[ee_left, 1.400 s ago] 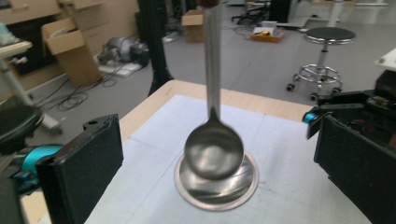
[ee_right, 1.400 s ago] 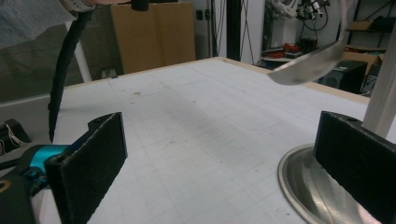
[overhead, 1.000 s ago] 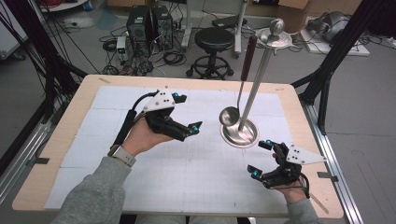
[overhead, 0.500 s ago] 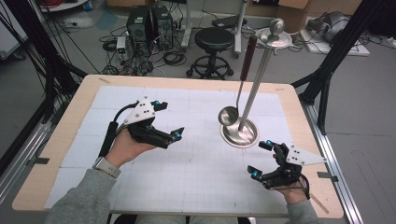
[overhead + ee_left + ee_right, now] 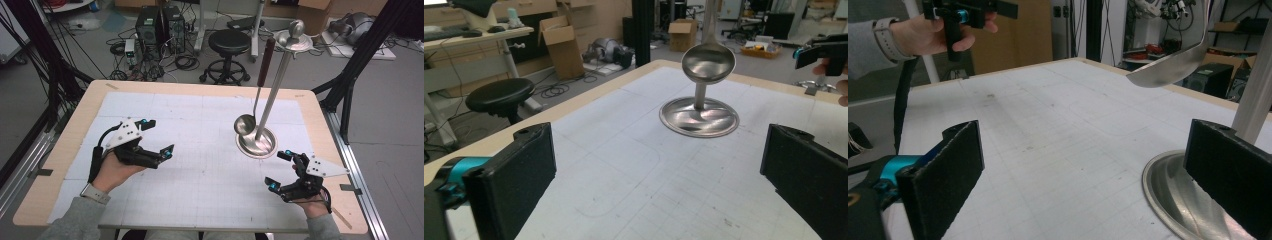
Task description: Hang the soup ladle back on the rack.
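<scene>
Stretching across most of the high view, the counter (image 5: 200,210) is carrying a white gridded mat with a bare wooden border, and around it the room is crowding in: a black stool (image 5: 229,42), computer towers (image 5: 155,25) with tangled cables on the floor, black frame struts and cardboard boxes.

Standing on the mat's right half is the steel stand (image 5: 272,85), its round base (image 5: 256,142) resting flat and its post rising to a capped top. Hanging from that top is the ladle (image 5: 246,125), its dark handle up high and its bowl dangling just above the base, close beside the post.

Compared with a second ago, the left gripper (image 5: 152,145) is sitting farther back and to the left, well apart from the stand, with the hand turned so its fingers are pointing across the mat at the ladle; the left gripper view is looking straight at the ladle bowl (image 5: 708,62). The right gripper (image 5: 281,170) is staying where it was, near the base at the front right. That shift is reading as a pull-back and re-aim rather than a reach, so I judge the ladle is not yet being approached.

Both pairs of fingers are standing spread wide, pinching nothing; the left finger pad (image 5: 511,185) and right finger pad (image 5: 943,170) are each framing bare mat.
</scene>
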A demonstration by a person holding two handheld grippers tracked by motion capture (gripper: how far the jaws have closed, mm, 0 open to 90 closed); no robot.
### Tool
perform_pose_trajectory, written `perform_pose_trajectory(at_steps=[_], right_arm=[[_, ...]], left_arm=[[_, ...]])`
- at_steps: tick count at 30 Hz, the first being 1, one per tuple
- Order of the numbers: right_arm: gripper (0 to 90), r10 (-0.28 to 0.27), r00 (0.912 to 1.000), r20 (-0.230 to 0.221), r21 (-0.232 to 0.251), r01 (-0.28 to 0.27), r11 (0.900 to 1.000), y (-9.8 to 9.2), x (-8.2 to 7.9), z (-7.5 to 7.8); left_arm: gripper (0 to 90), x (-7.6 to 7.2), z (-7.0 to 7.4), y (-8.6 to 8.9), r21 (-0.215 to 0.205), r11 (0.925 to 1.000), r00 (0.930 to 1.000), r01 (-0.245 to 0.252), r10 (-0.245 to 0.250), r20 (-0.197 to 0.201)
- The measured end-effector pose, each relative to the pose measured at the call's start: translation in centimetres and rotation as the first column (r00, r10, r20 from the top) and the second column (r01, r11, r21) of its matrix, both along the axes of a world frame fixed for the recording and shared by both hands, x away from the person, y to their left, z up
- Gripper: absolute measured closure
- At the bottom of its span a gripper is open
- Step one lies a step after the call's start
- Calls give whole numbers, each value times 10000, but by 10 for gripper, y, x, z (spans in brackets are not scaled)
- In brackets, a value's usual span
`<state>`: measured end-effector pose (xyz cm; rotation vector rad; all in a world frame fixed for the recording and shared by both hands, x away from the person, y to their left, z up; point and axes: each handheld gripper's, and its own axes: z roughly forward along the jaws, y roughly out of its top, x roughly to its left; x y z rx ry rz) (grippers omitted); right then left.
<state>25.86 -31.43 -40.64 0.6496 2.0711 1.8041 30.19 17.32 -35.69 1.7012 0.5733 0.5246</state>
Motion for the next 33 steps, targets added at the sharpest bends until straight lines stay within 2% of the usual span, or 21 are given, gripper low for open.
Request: perform_pose_trajectory(at_steps=[2,6,9,10,14,18,30,33], right_arm=[[15,-24,10000,-10,-34,24,10000,0,0,0],[15,-8,10000,-17,-63,8,10000,1,0,0],[15,-24,10000,-24,-65,24,10000,2,0,0],[15,-7,10000,-13,-58,7,10000,2,1,0],[15,-23,10000,64,13,23,10000,2,1,0],[15,-46,10000,-45,203,47,9998,1,0,1],[15,-28,10000,36,116,28,9999,1,-1,2],[15,-23,9999,106,137,22,9999,2,-2,3]], left_arm=[[18,-5,-5,6,-242,9997,10000,-40,42,67],[18,-11,-15,18,-517,9984,9998,-207,204,-71],[18,-12,-22,24,-946,9952,9983,-240,189,-544],[18,-13,-24,24,-1004,9947,9984,-242,188,-542],[18,-18,-33,27,-846,9958,9981,-342,297,-547],[18,-21,-39,34,-986,9939,9973,-492,434,-597],[18,-39,-58,59,-958,9869,9907,-1301,1254,-538],[18,-45,-60,63,-1020,9864,9901,-1293,1227,-684]])
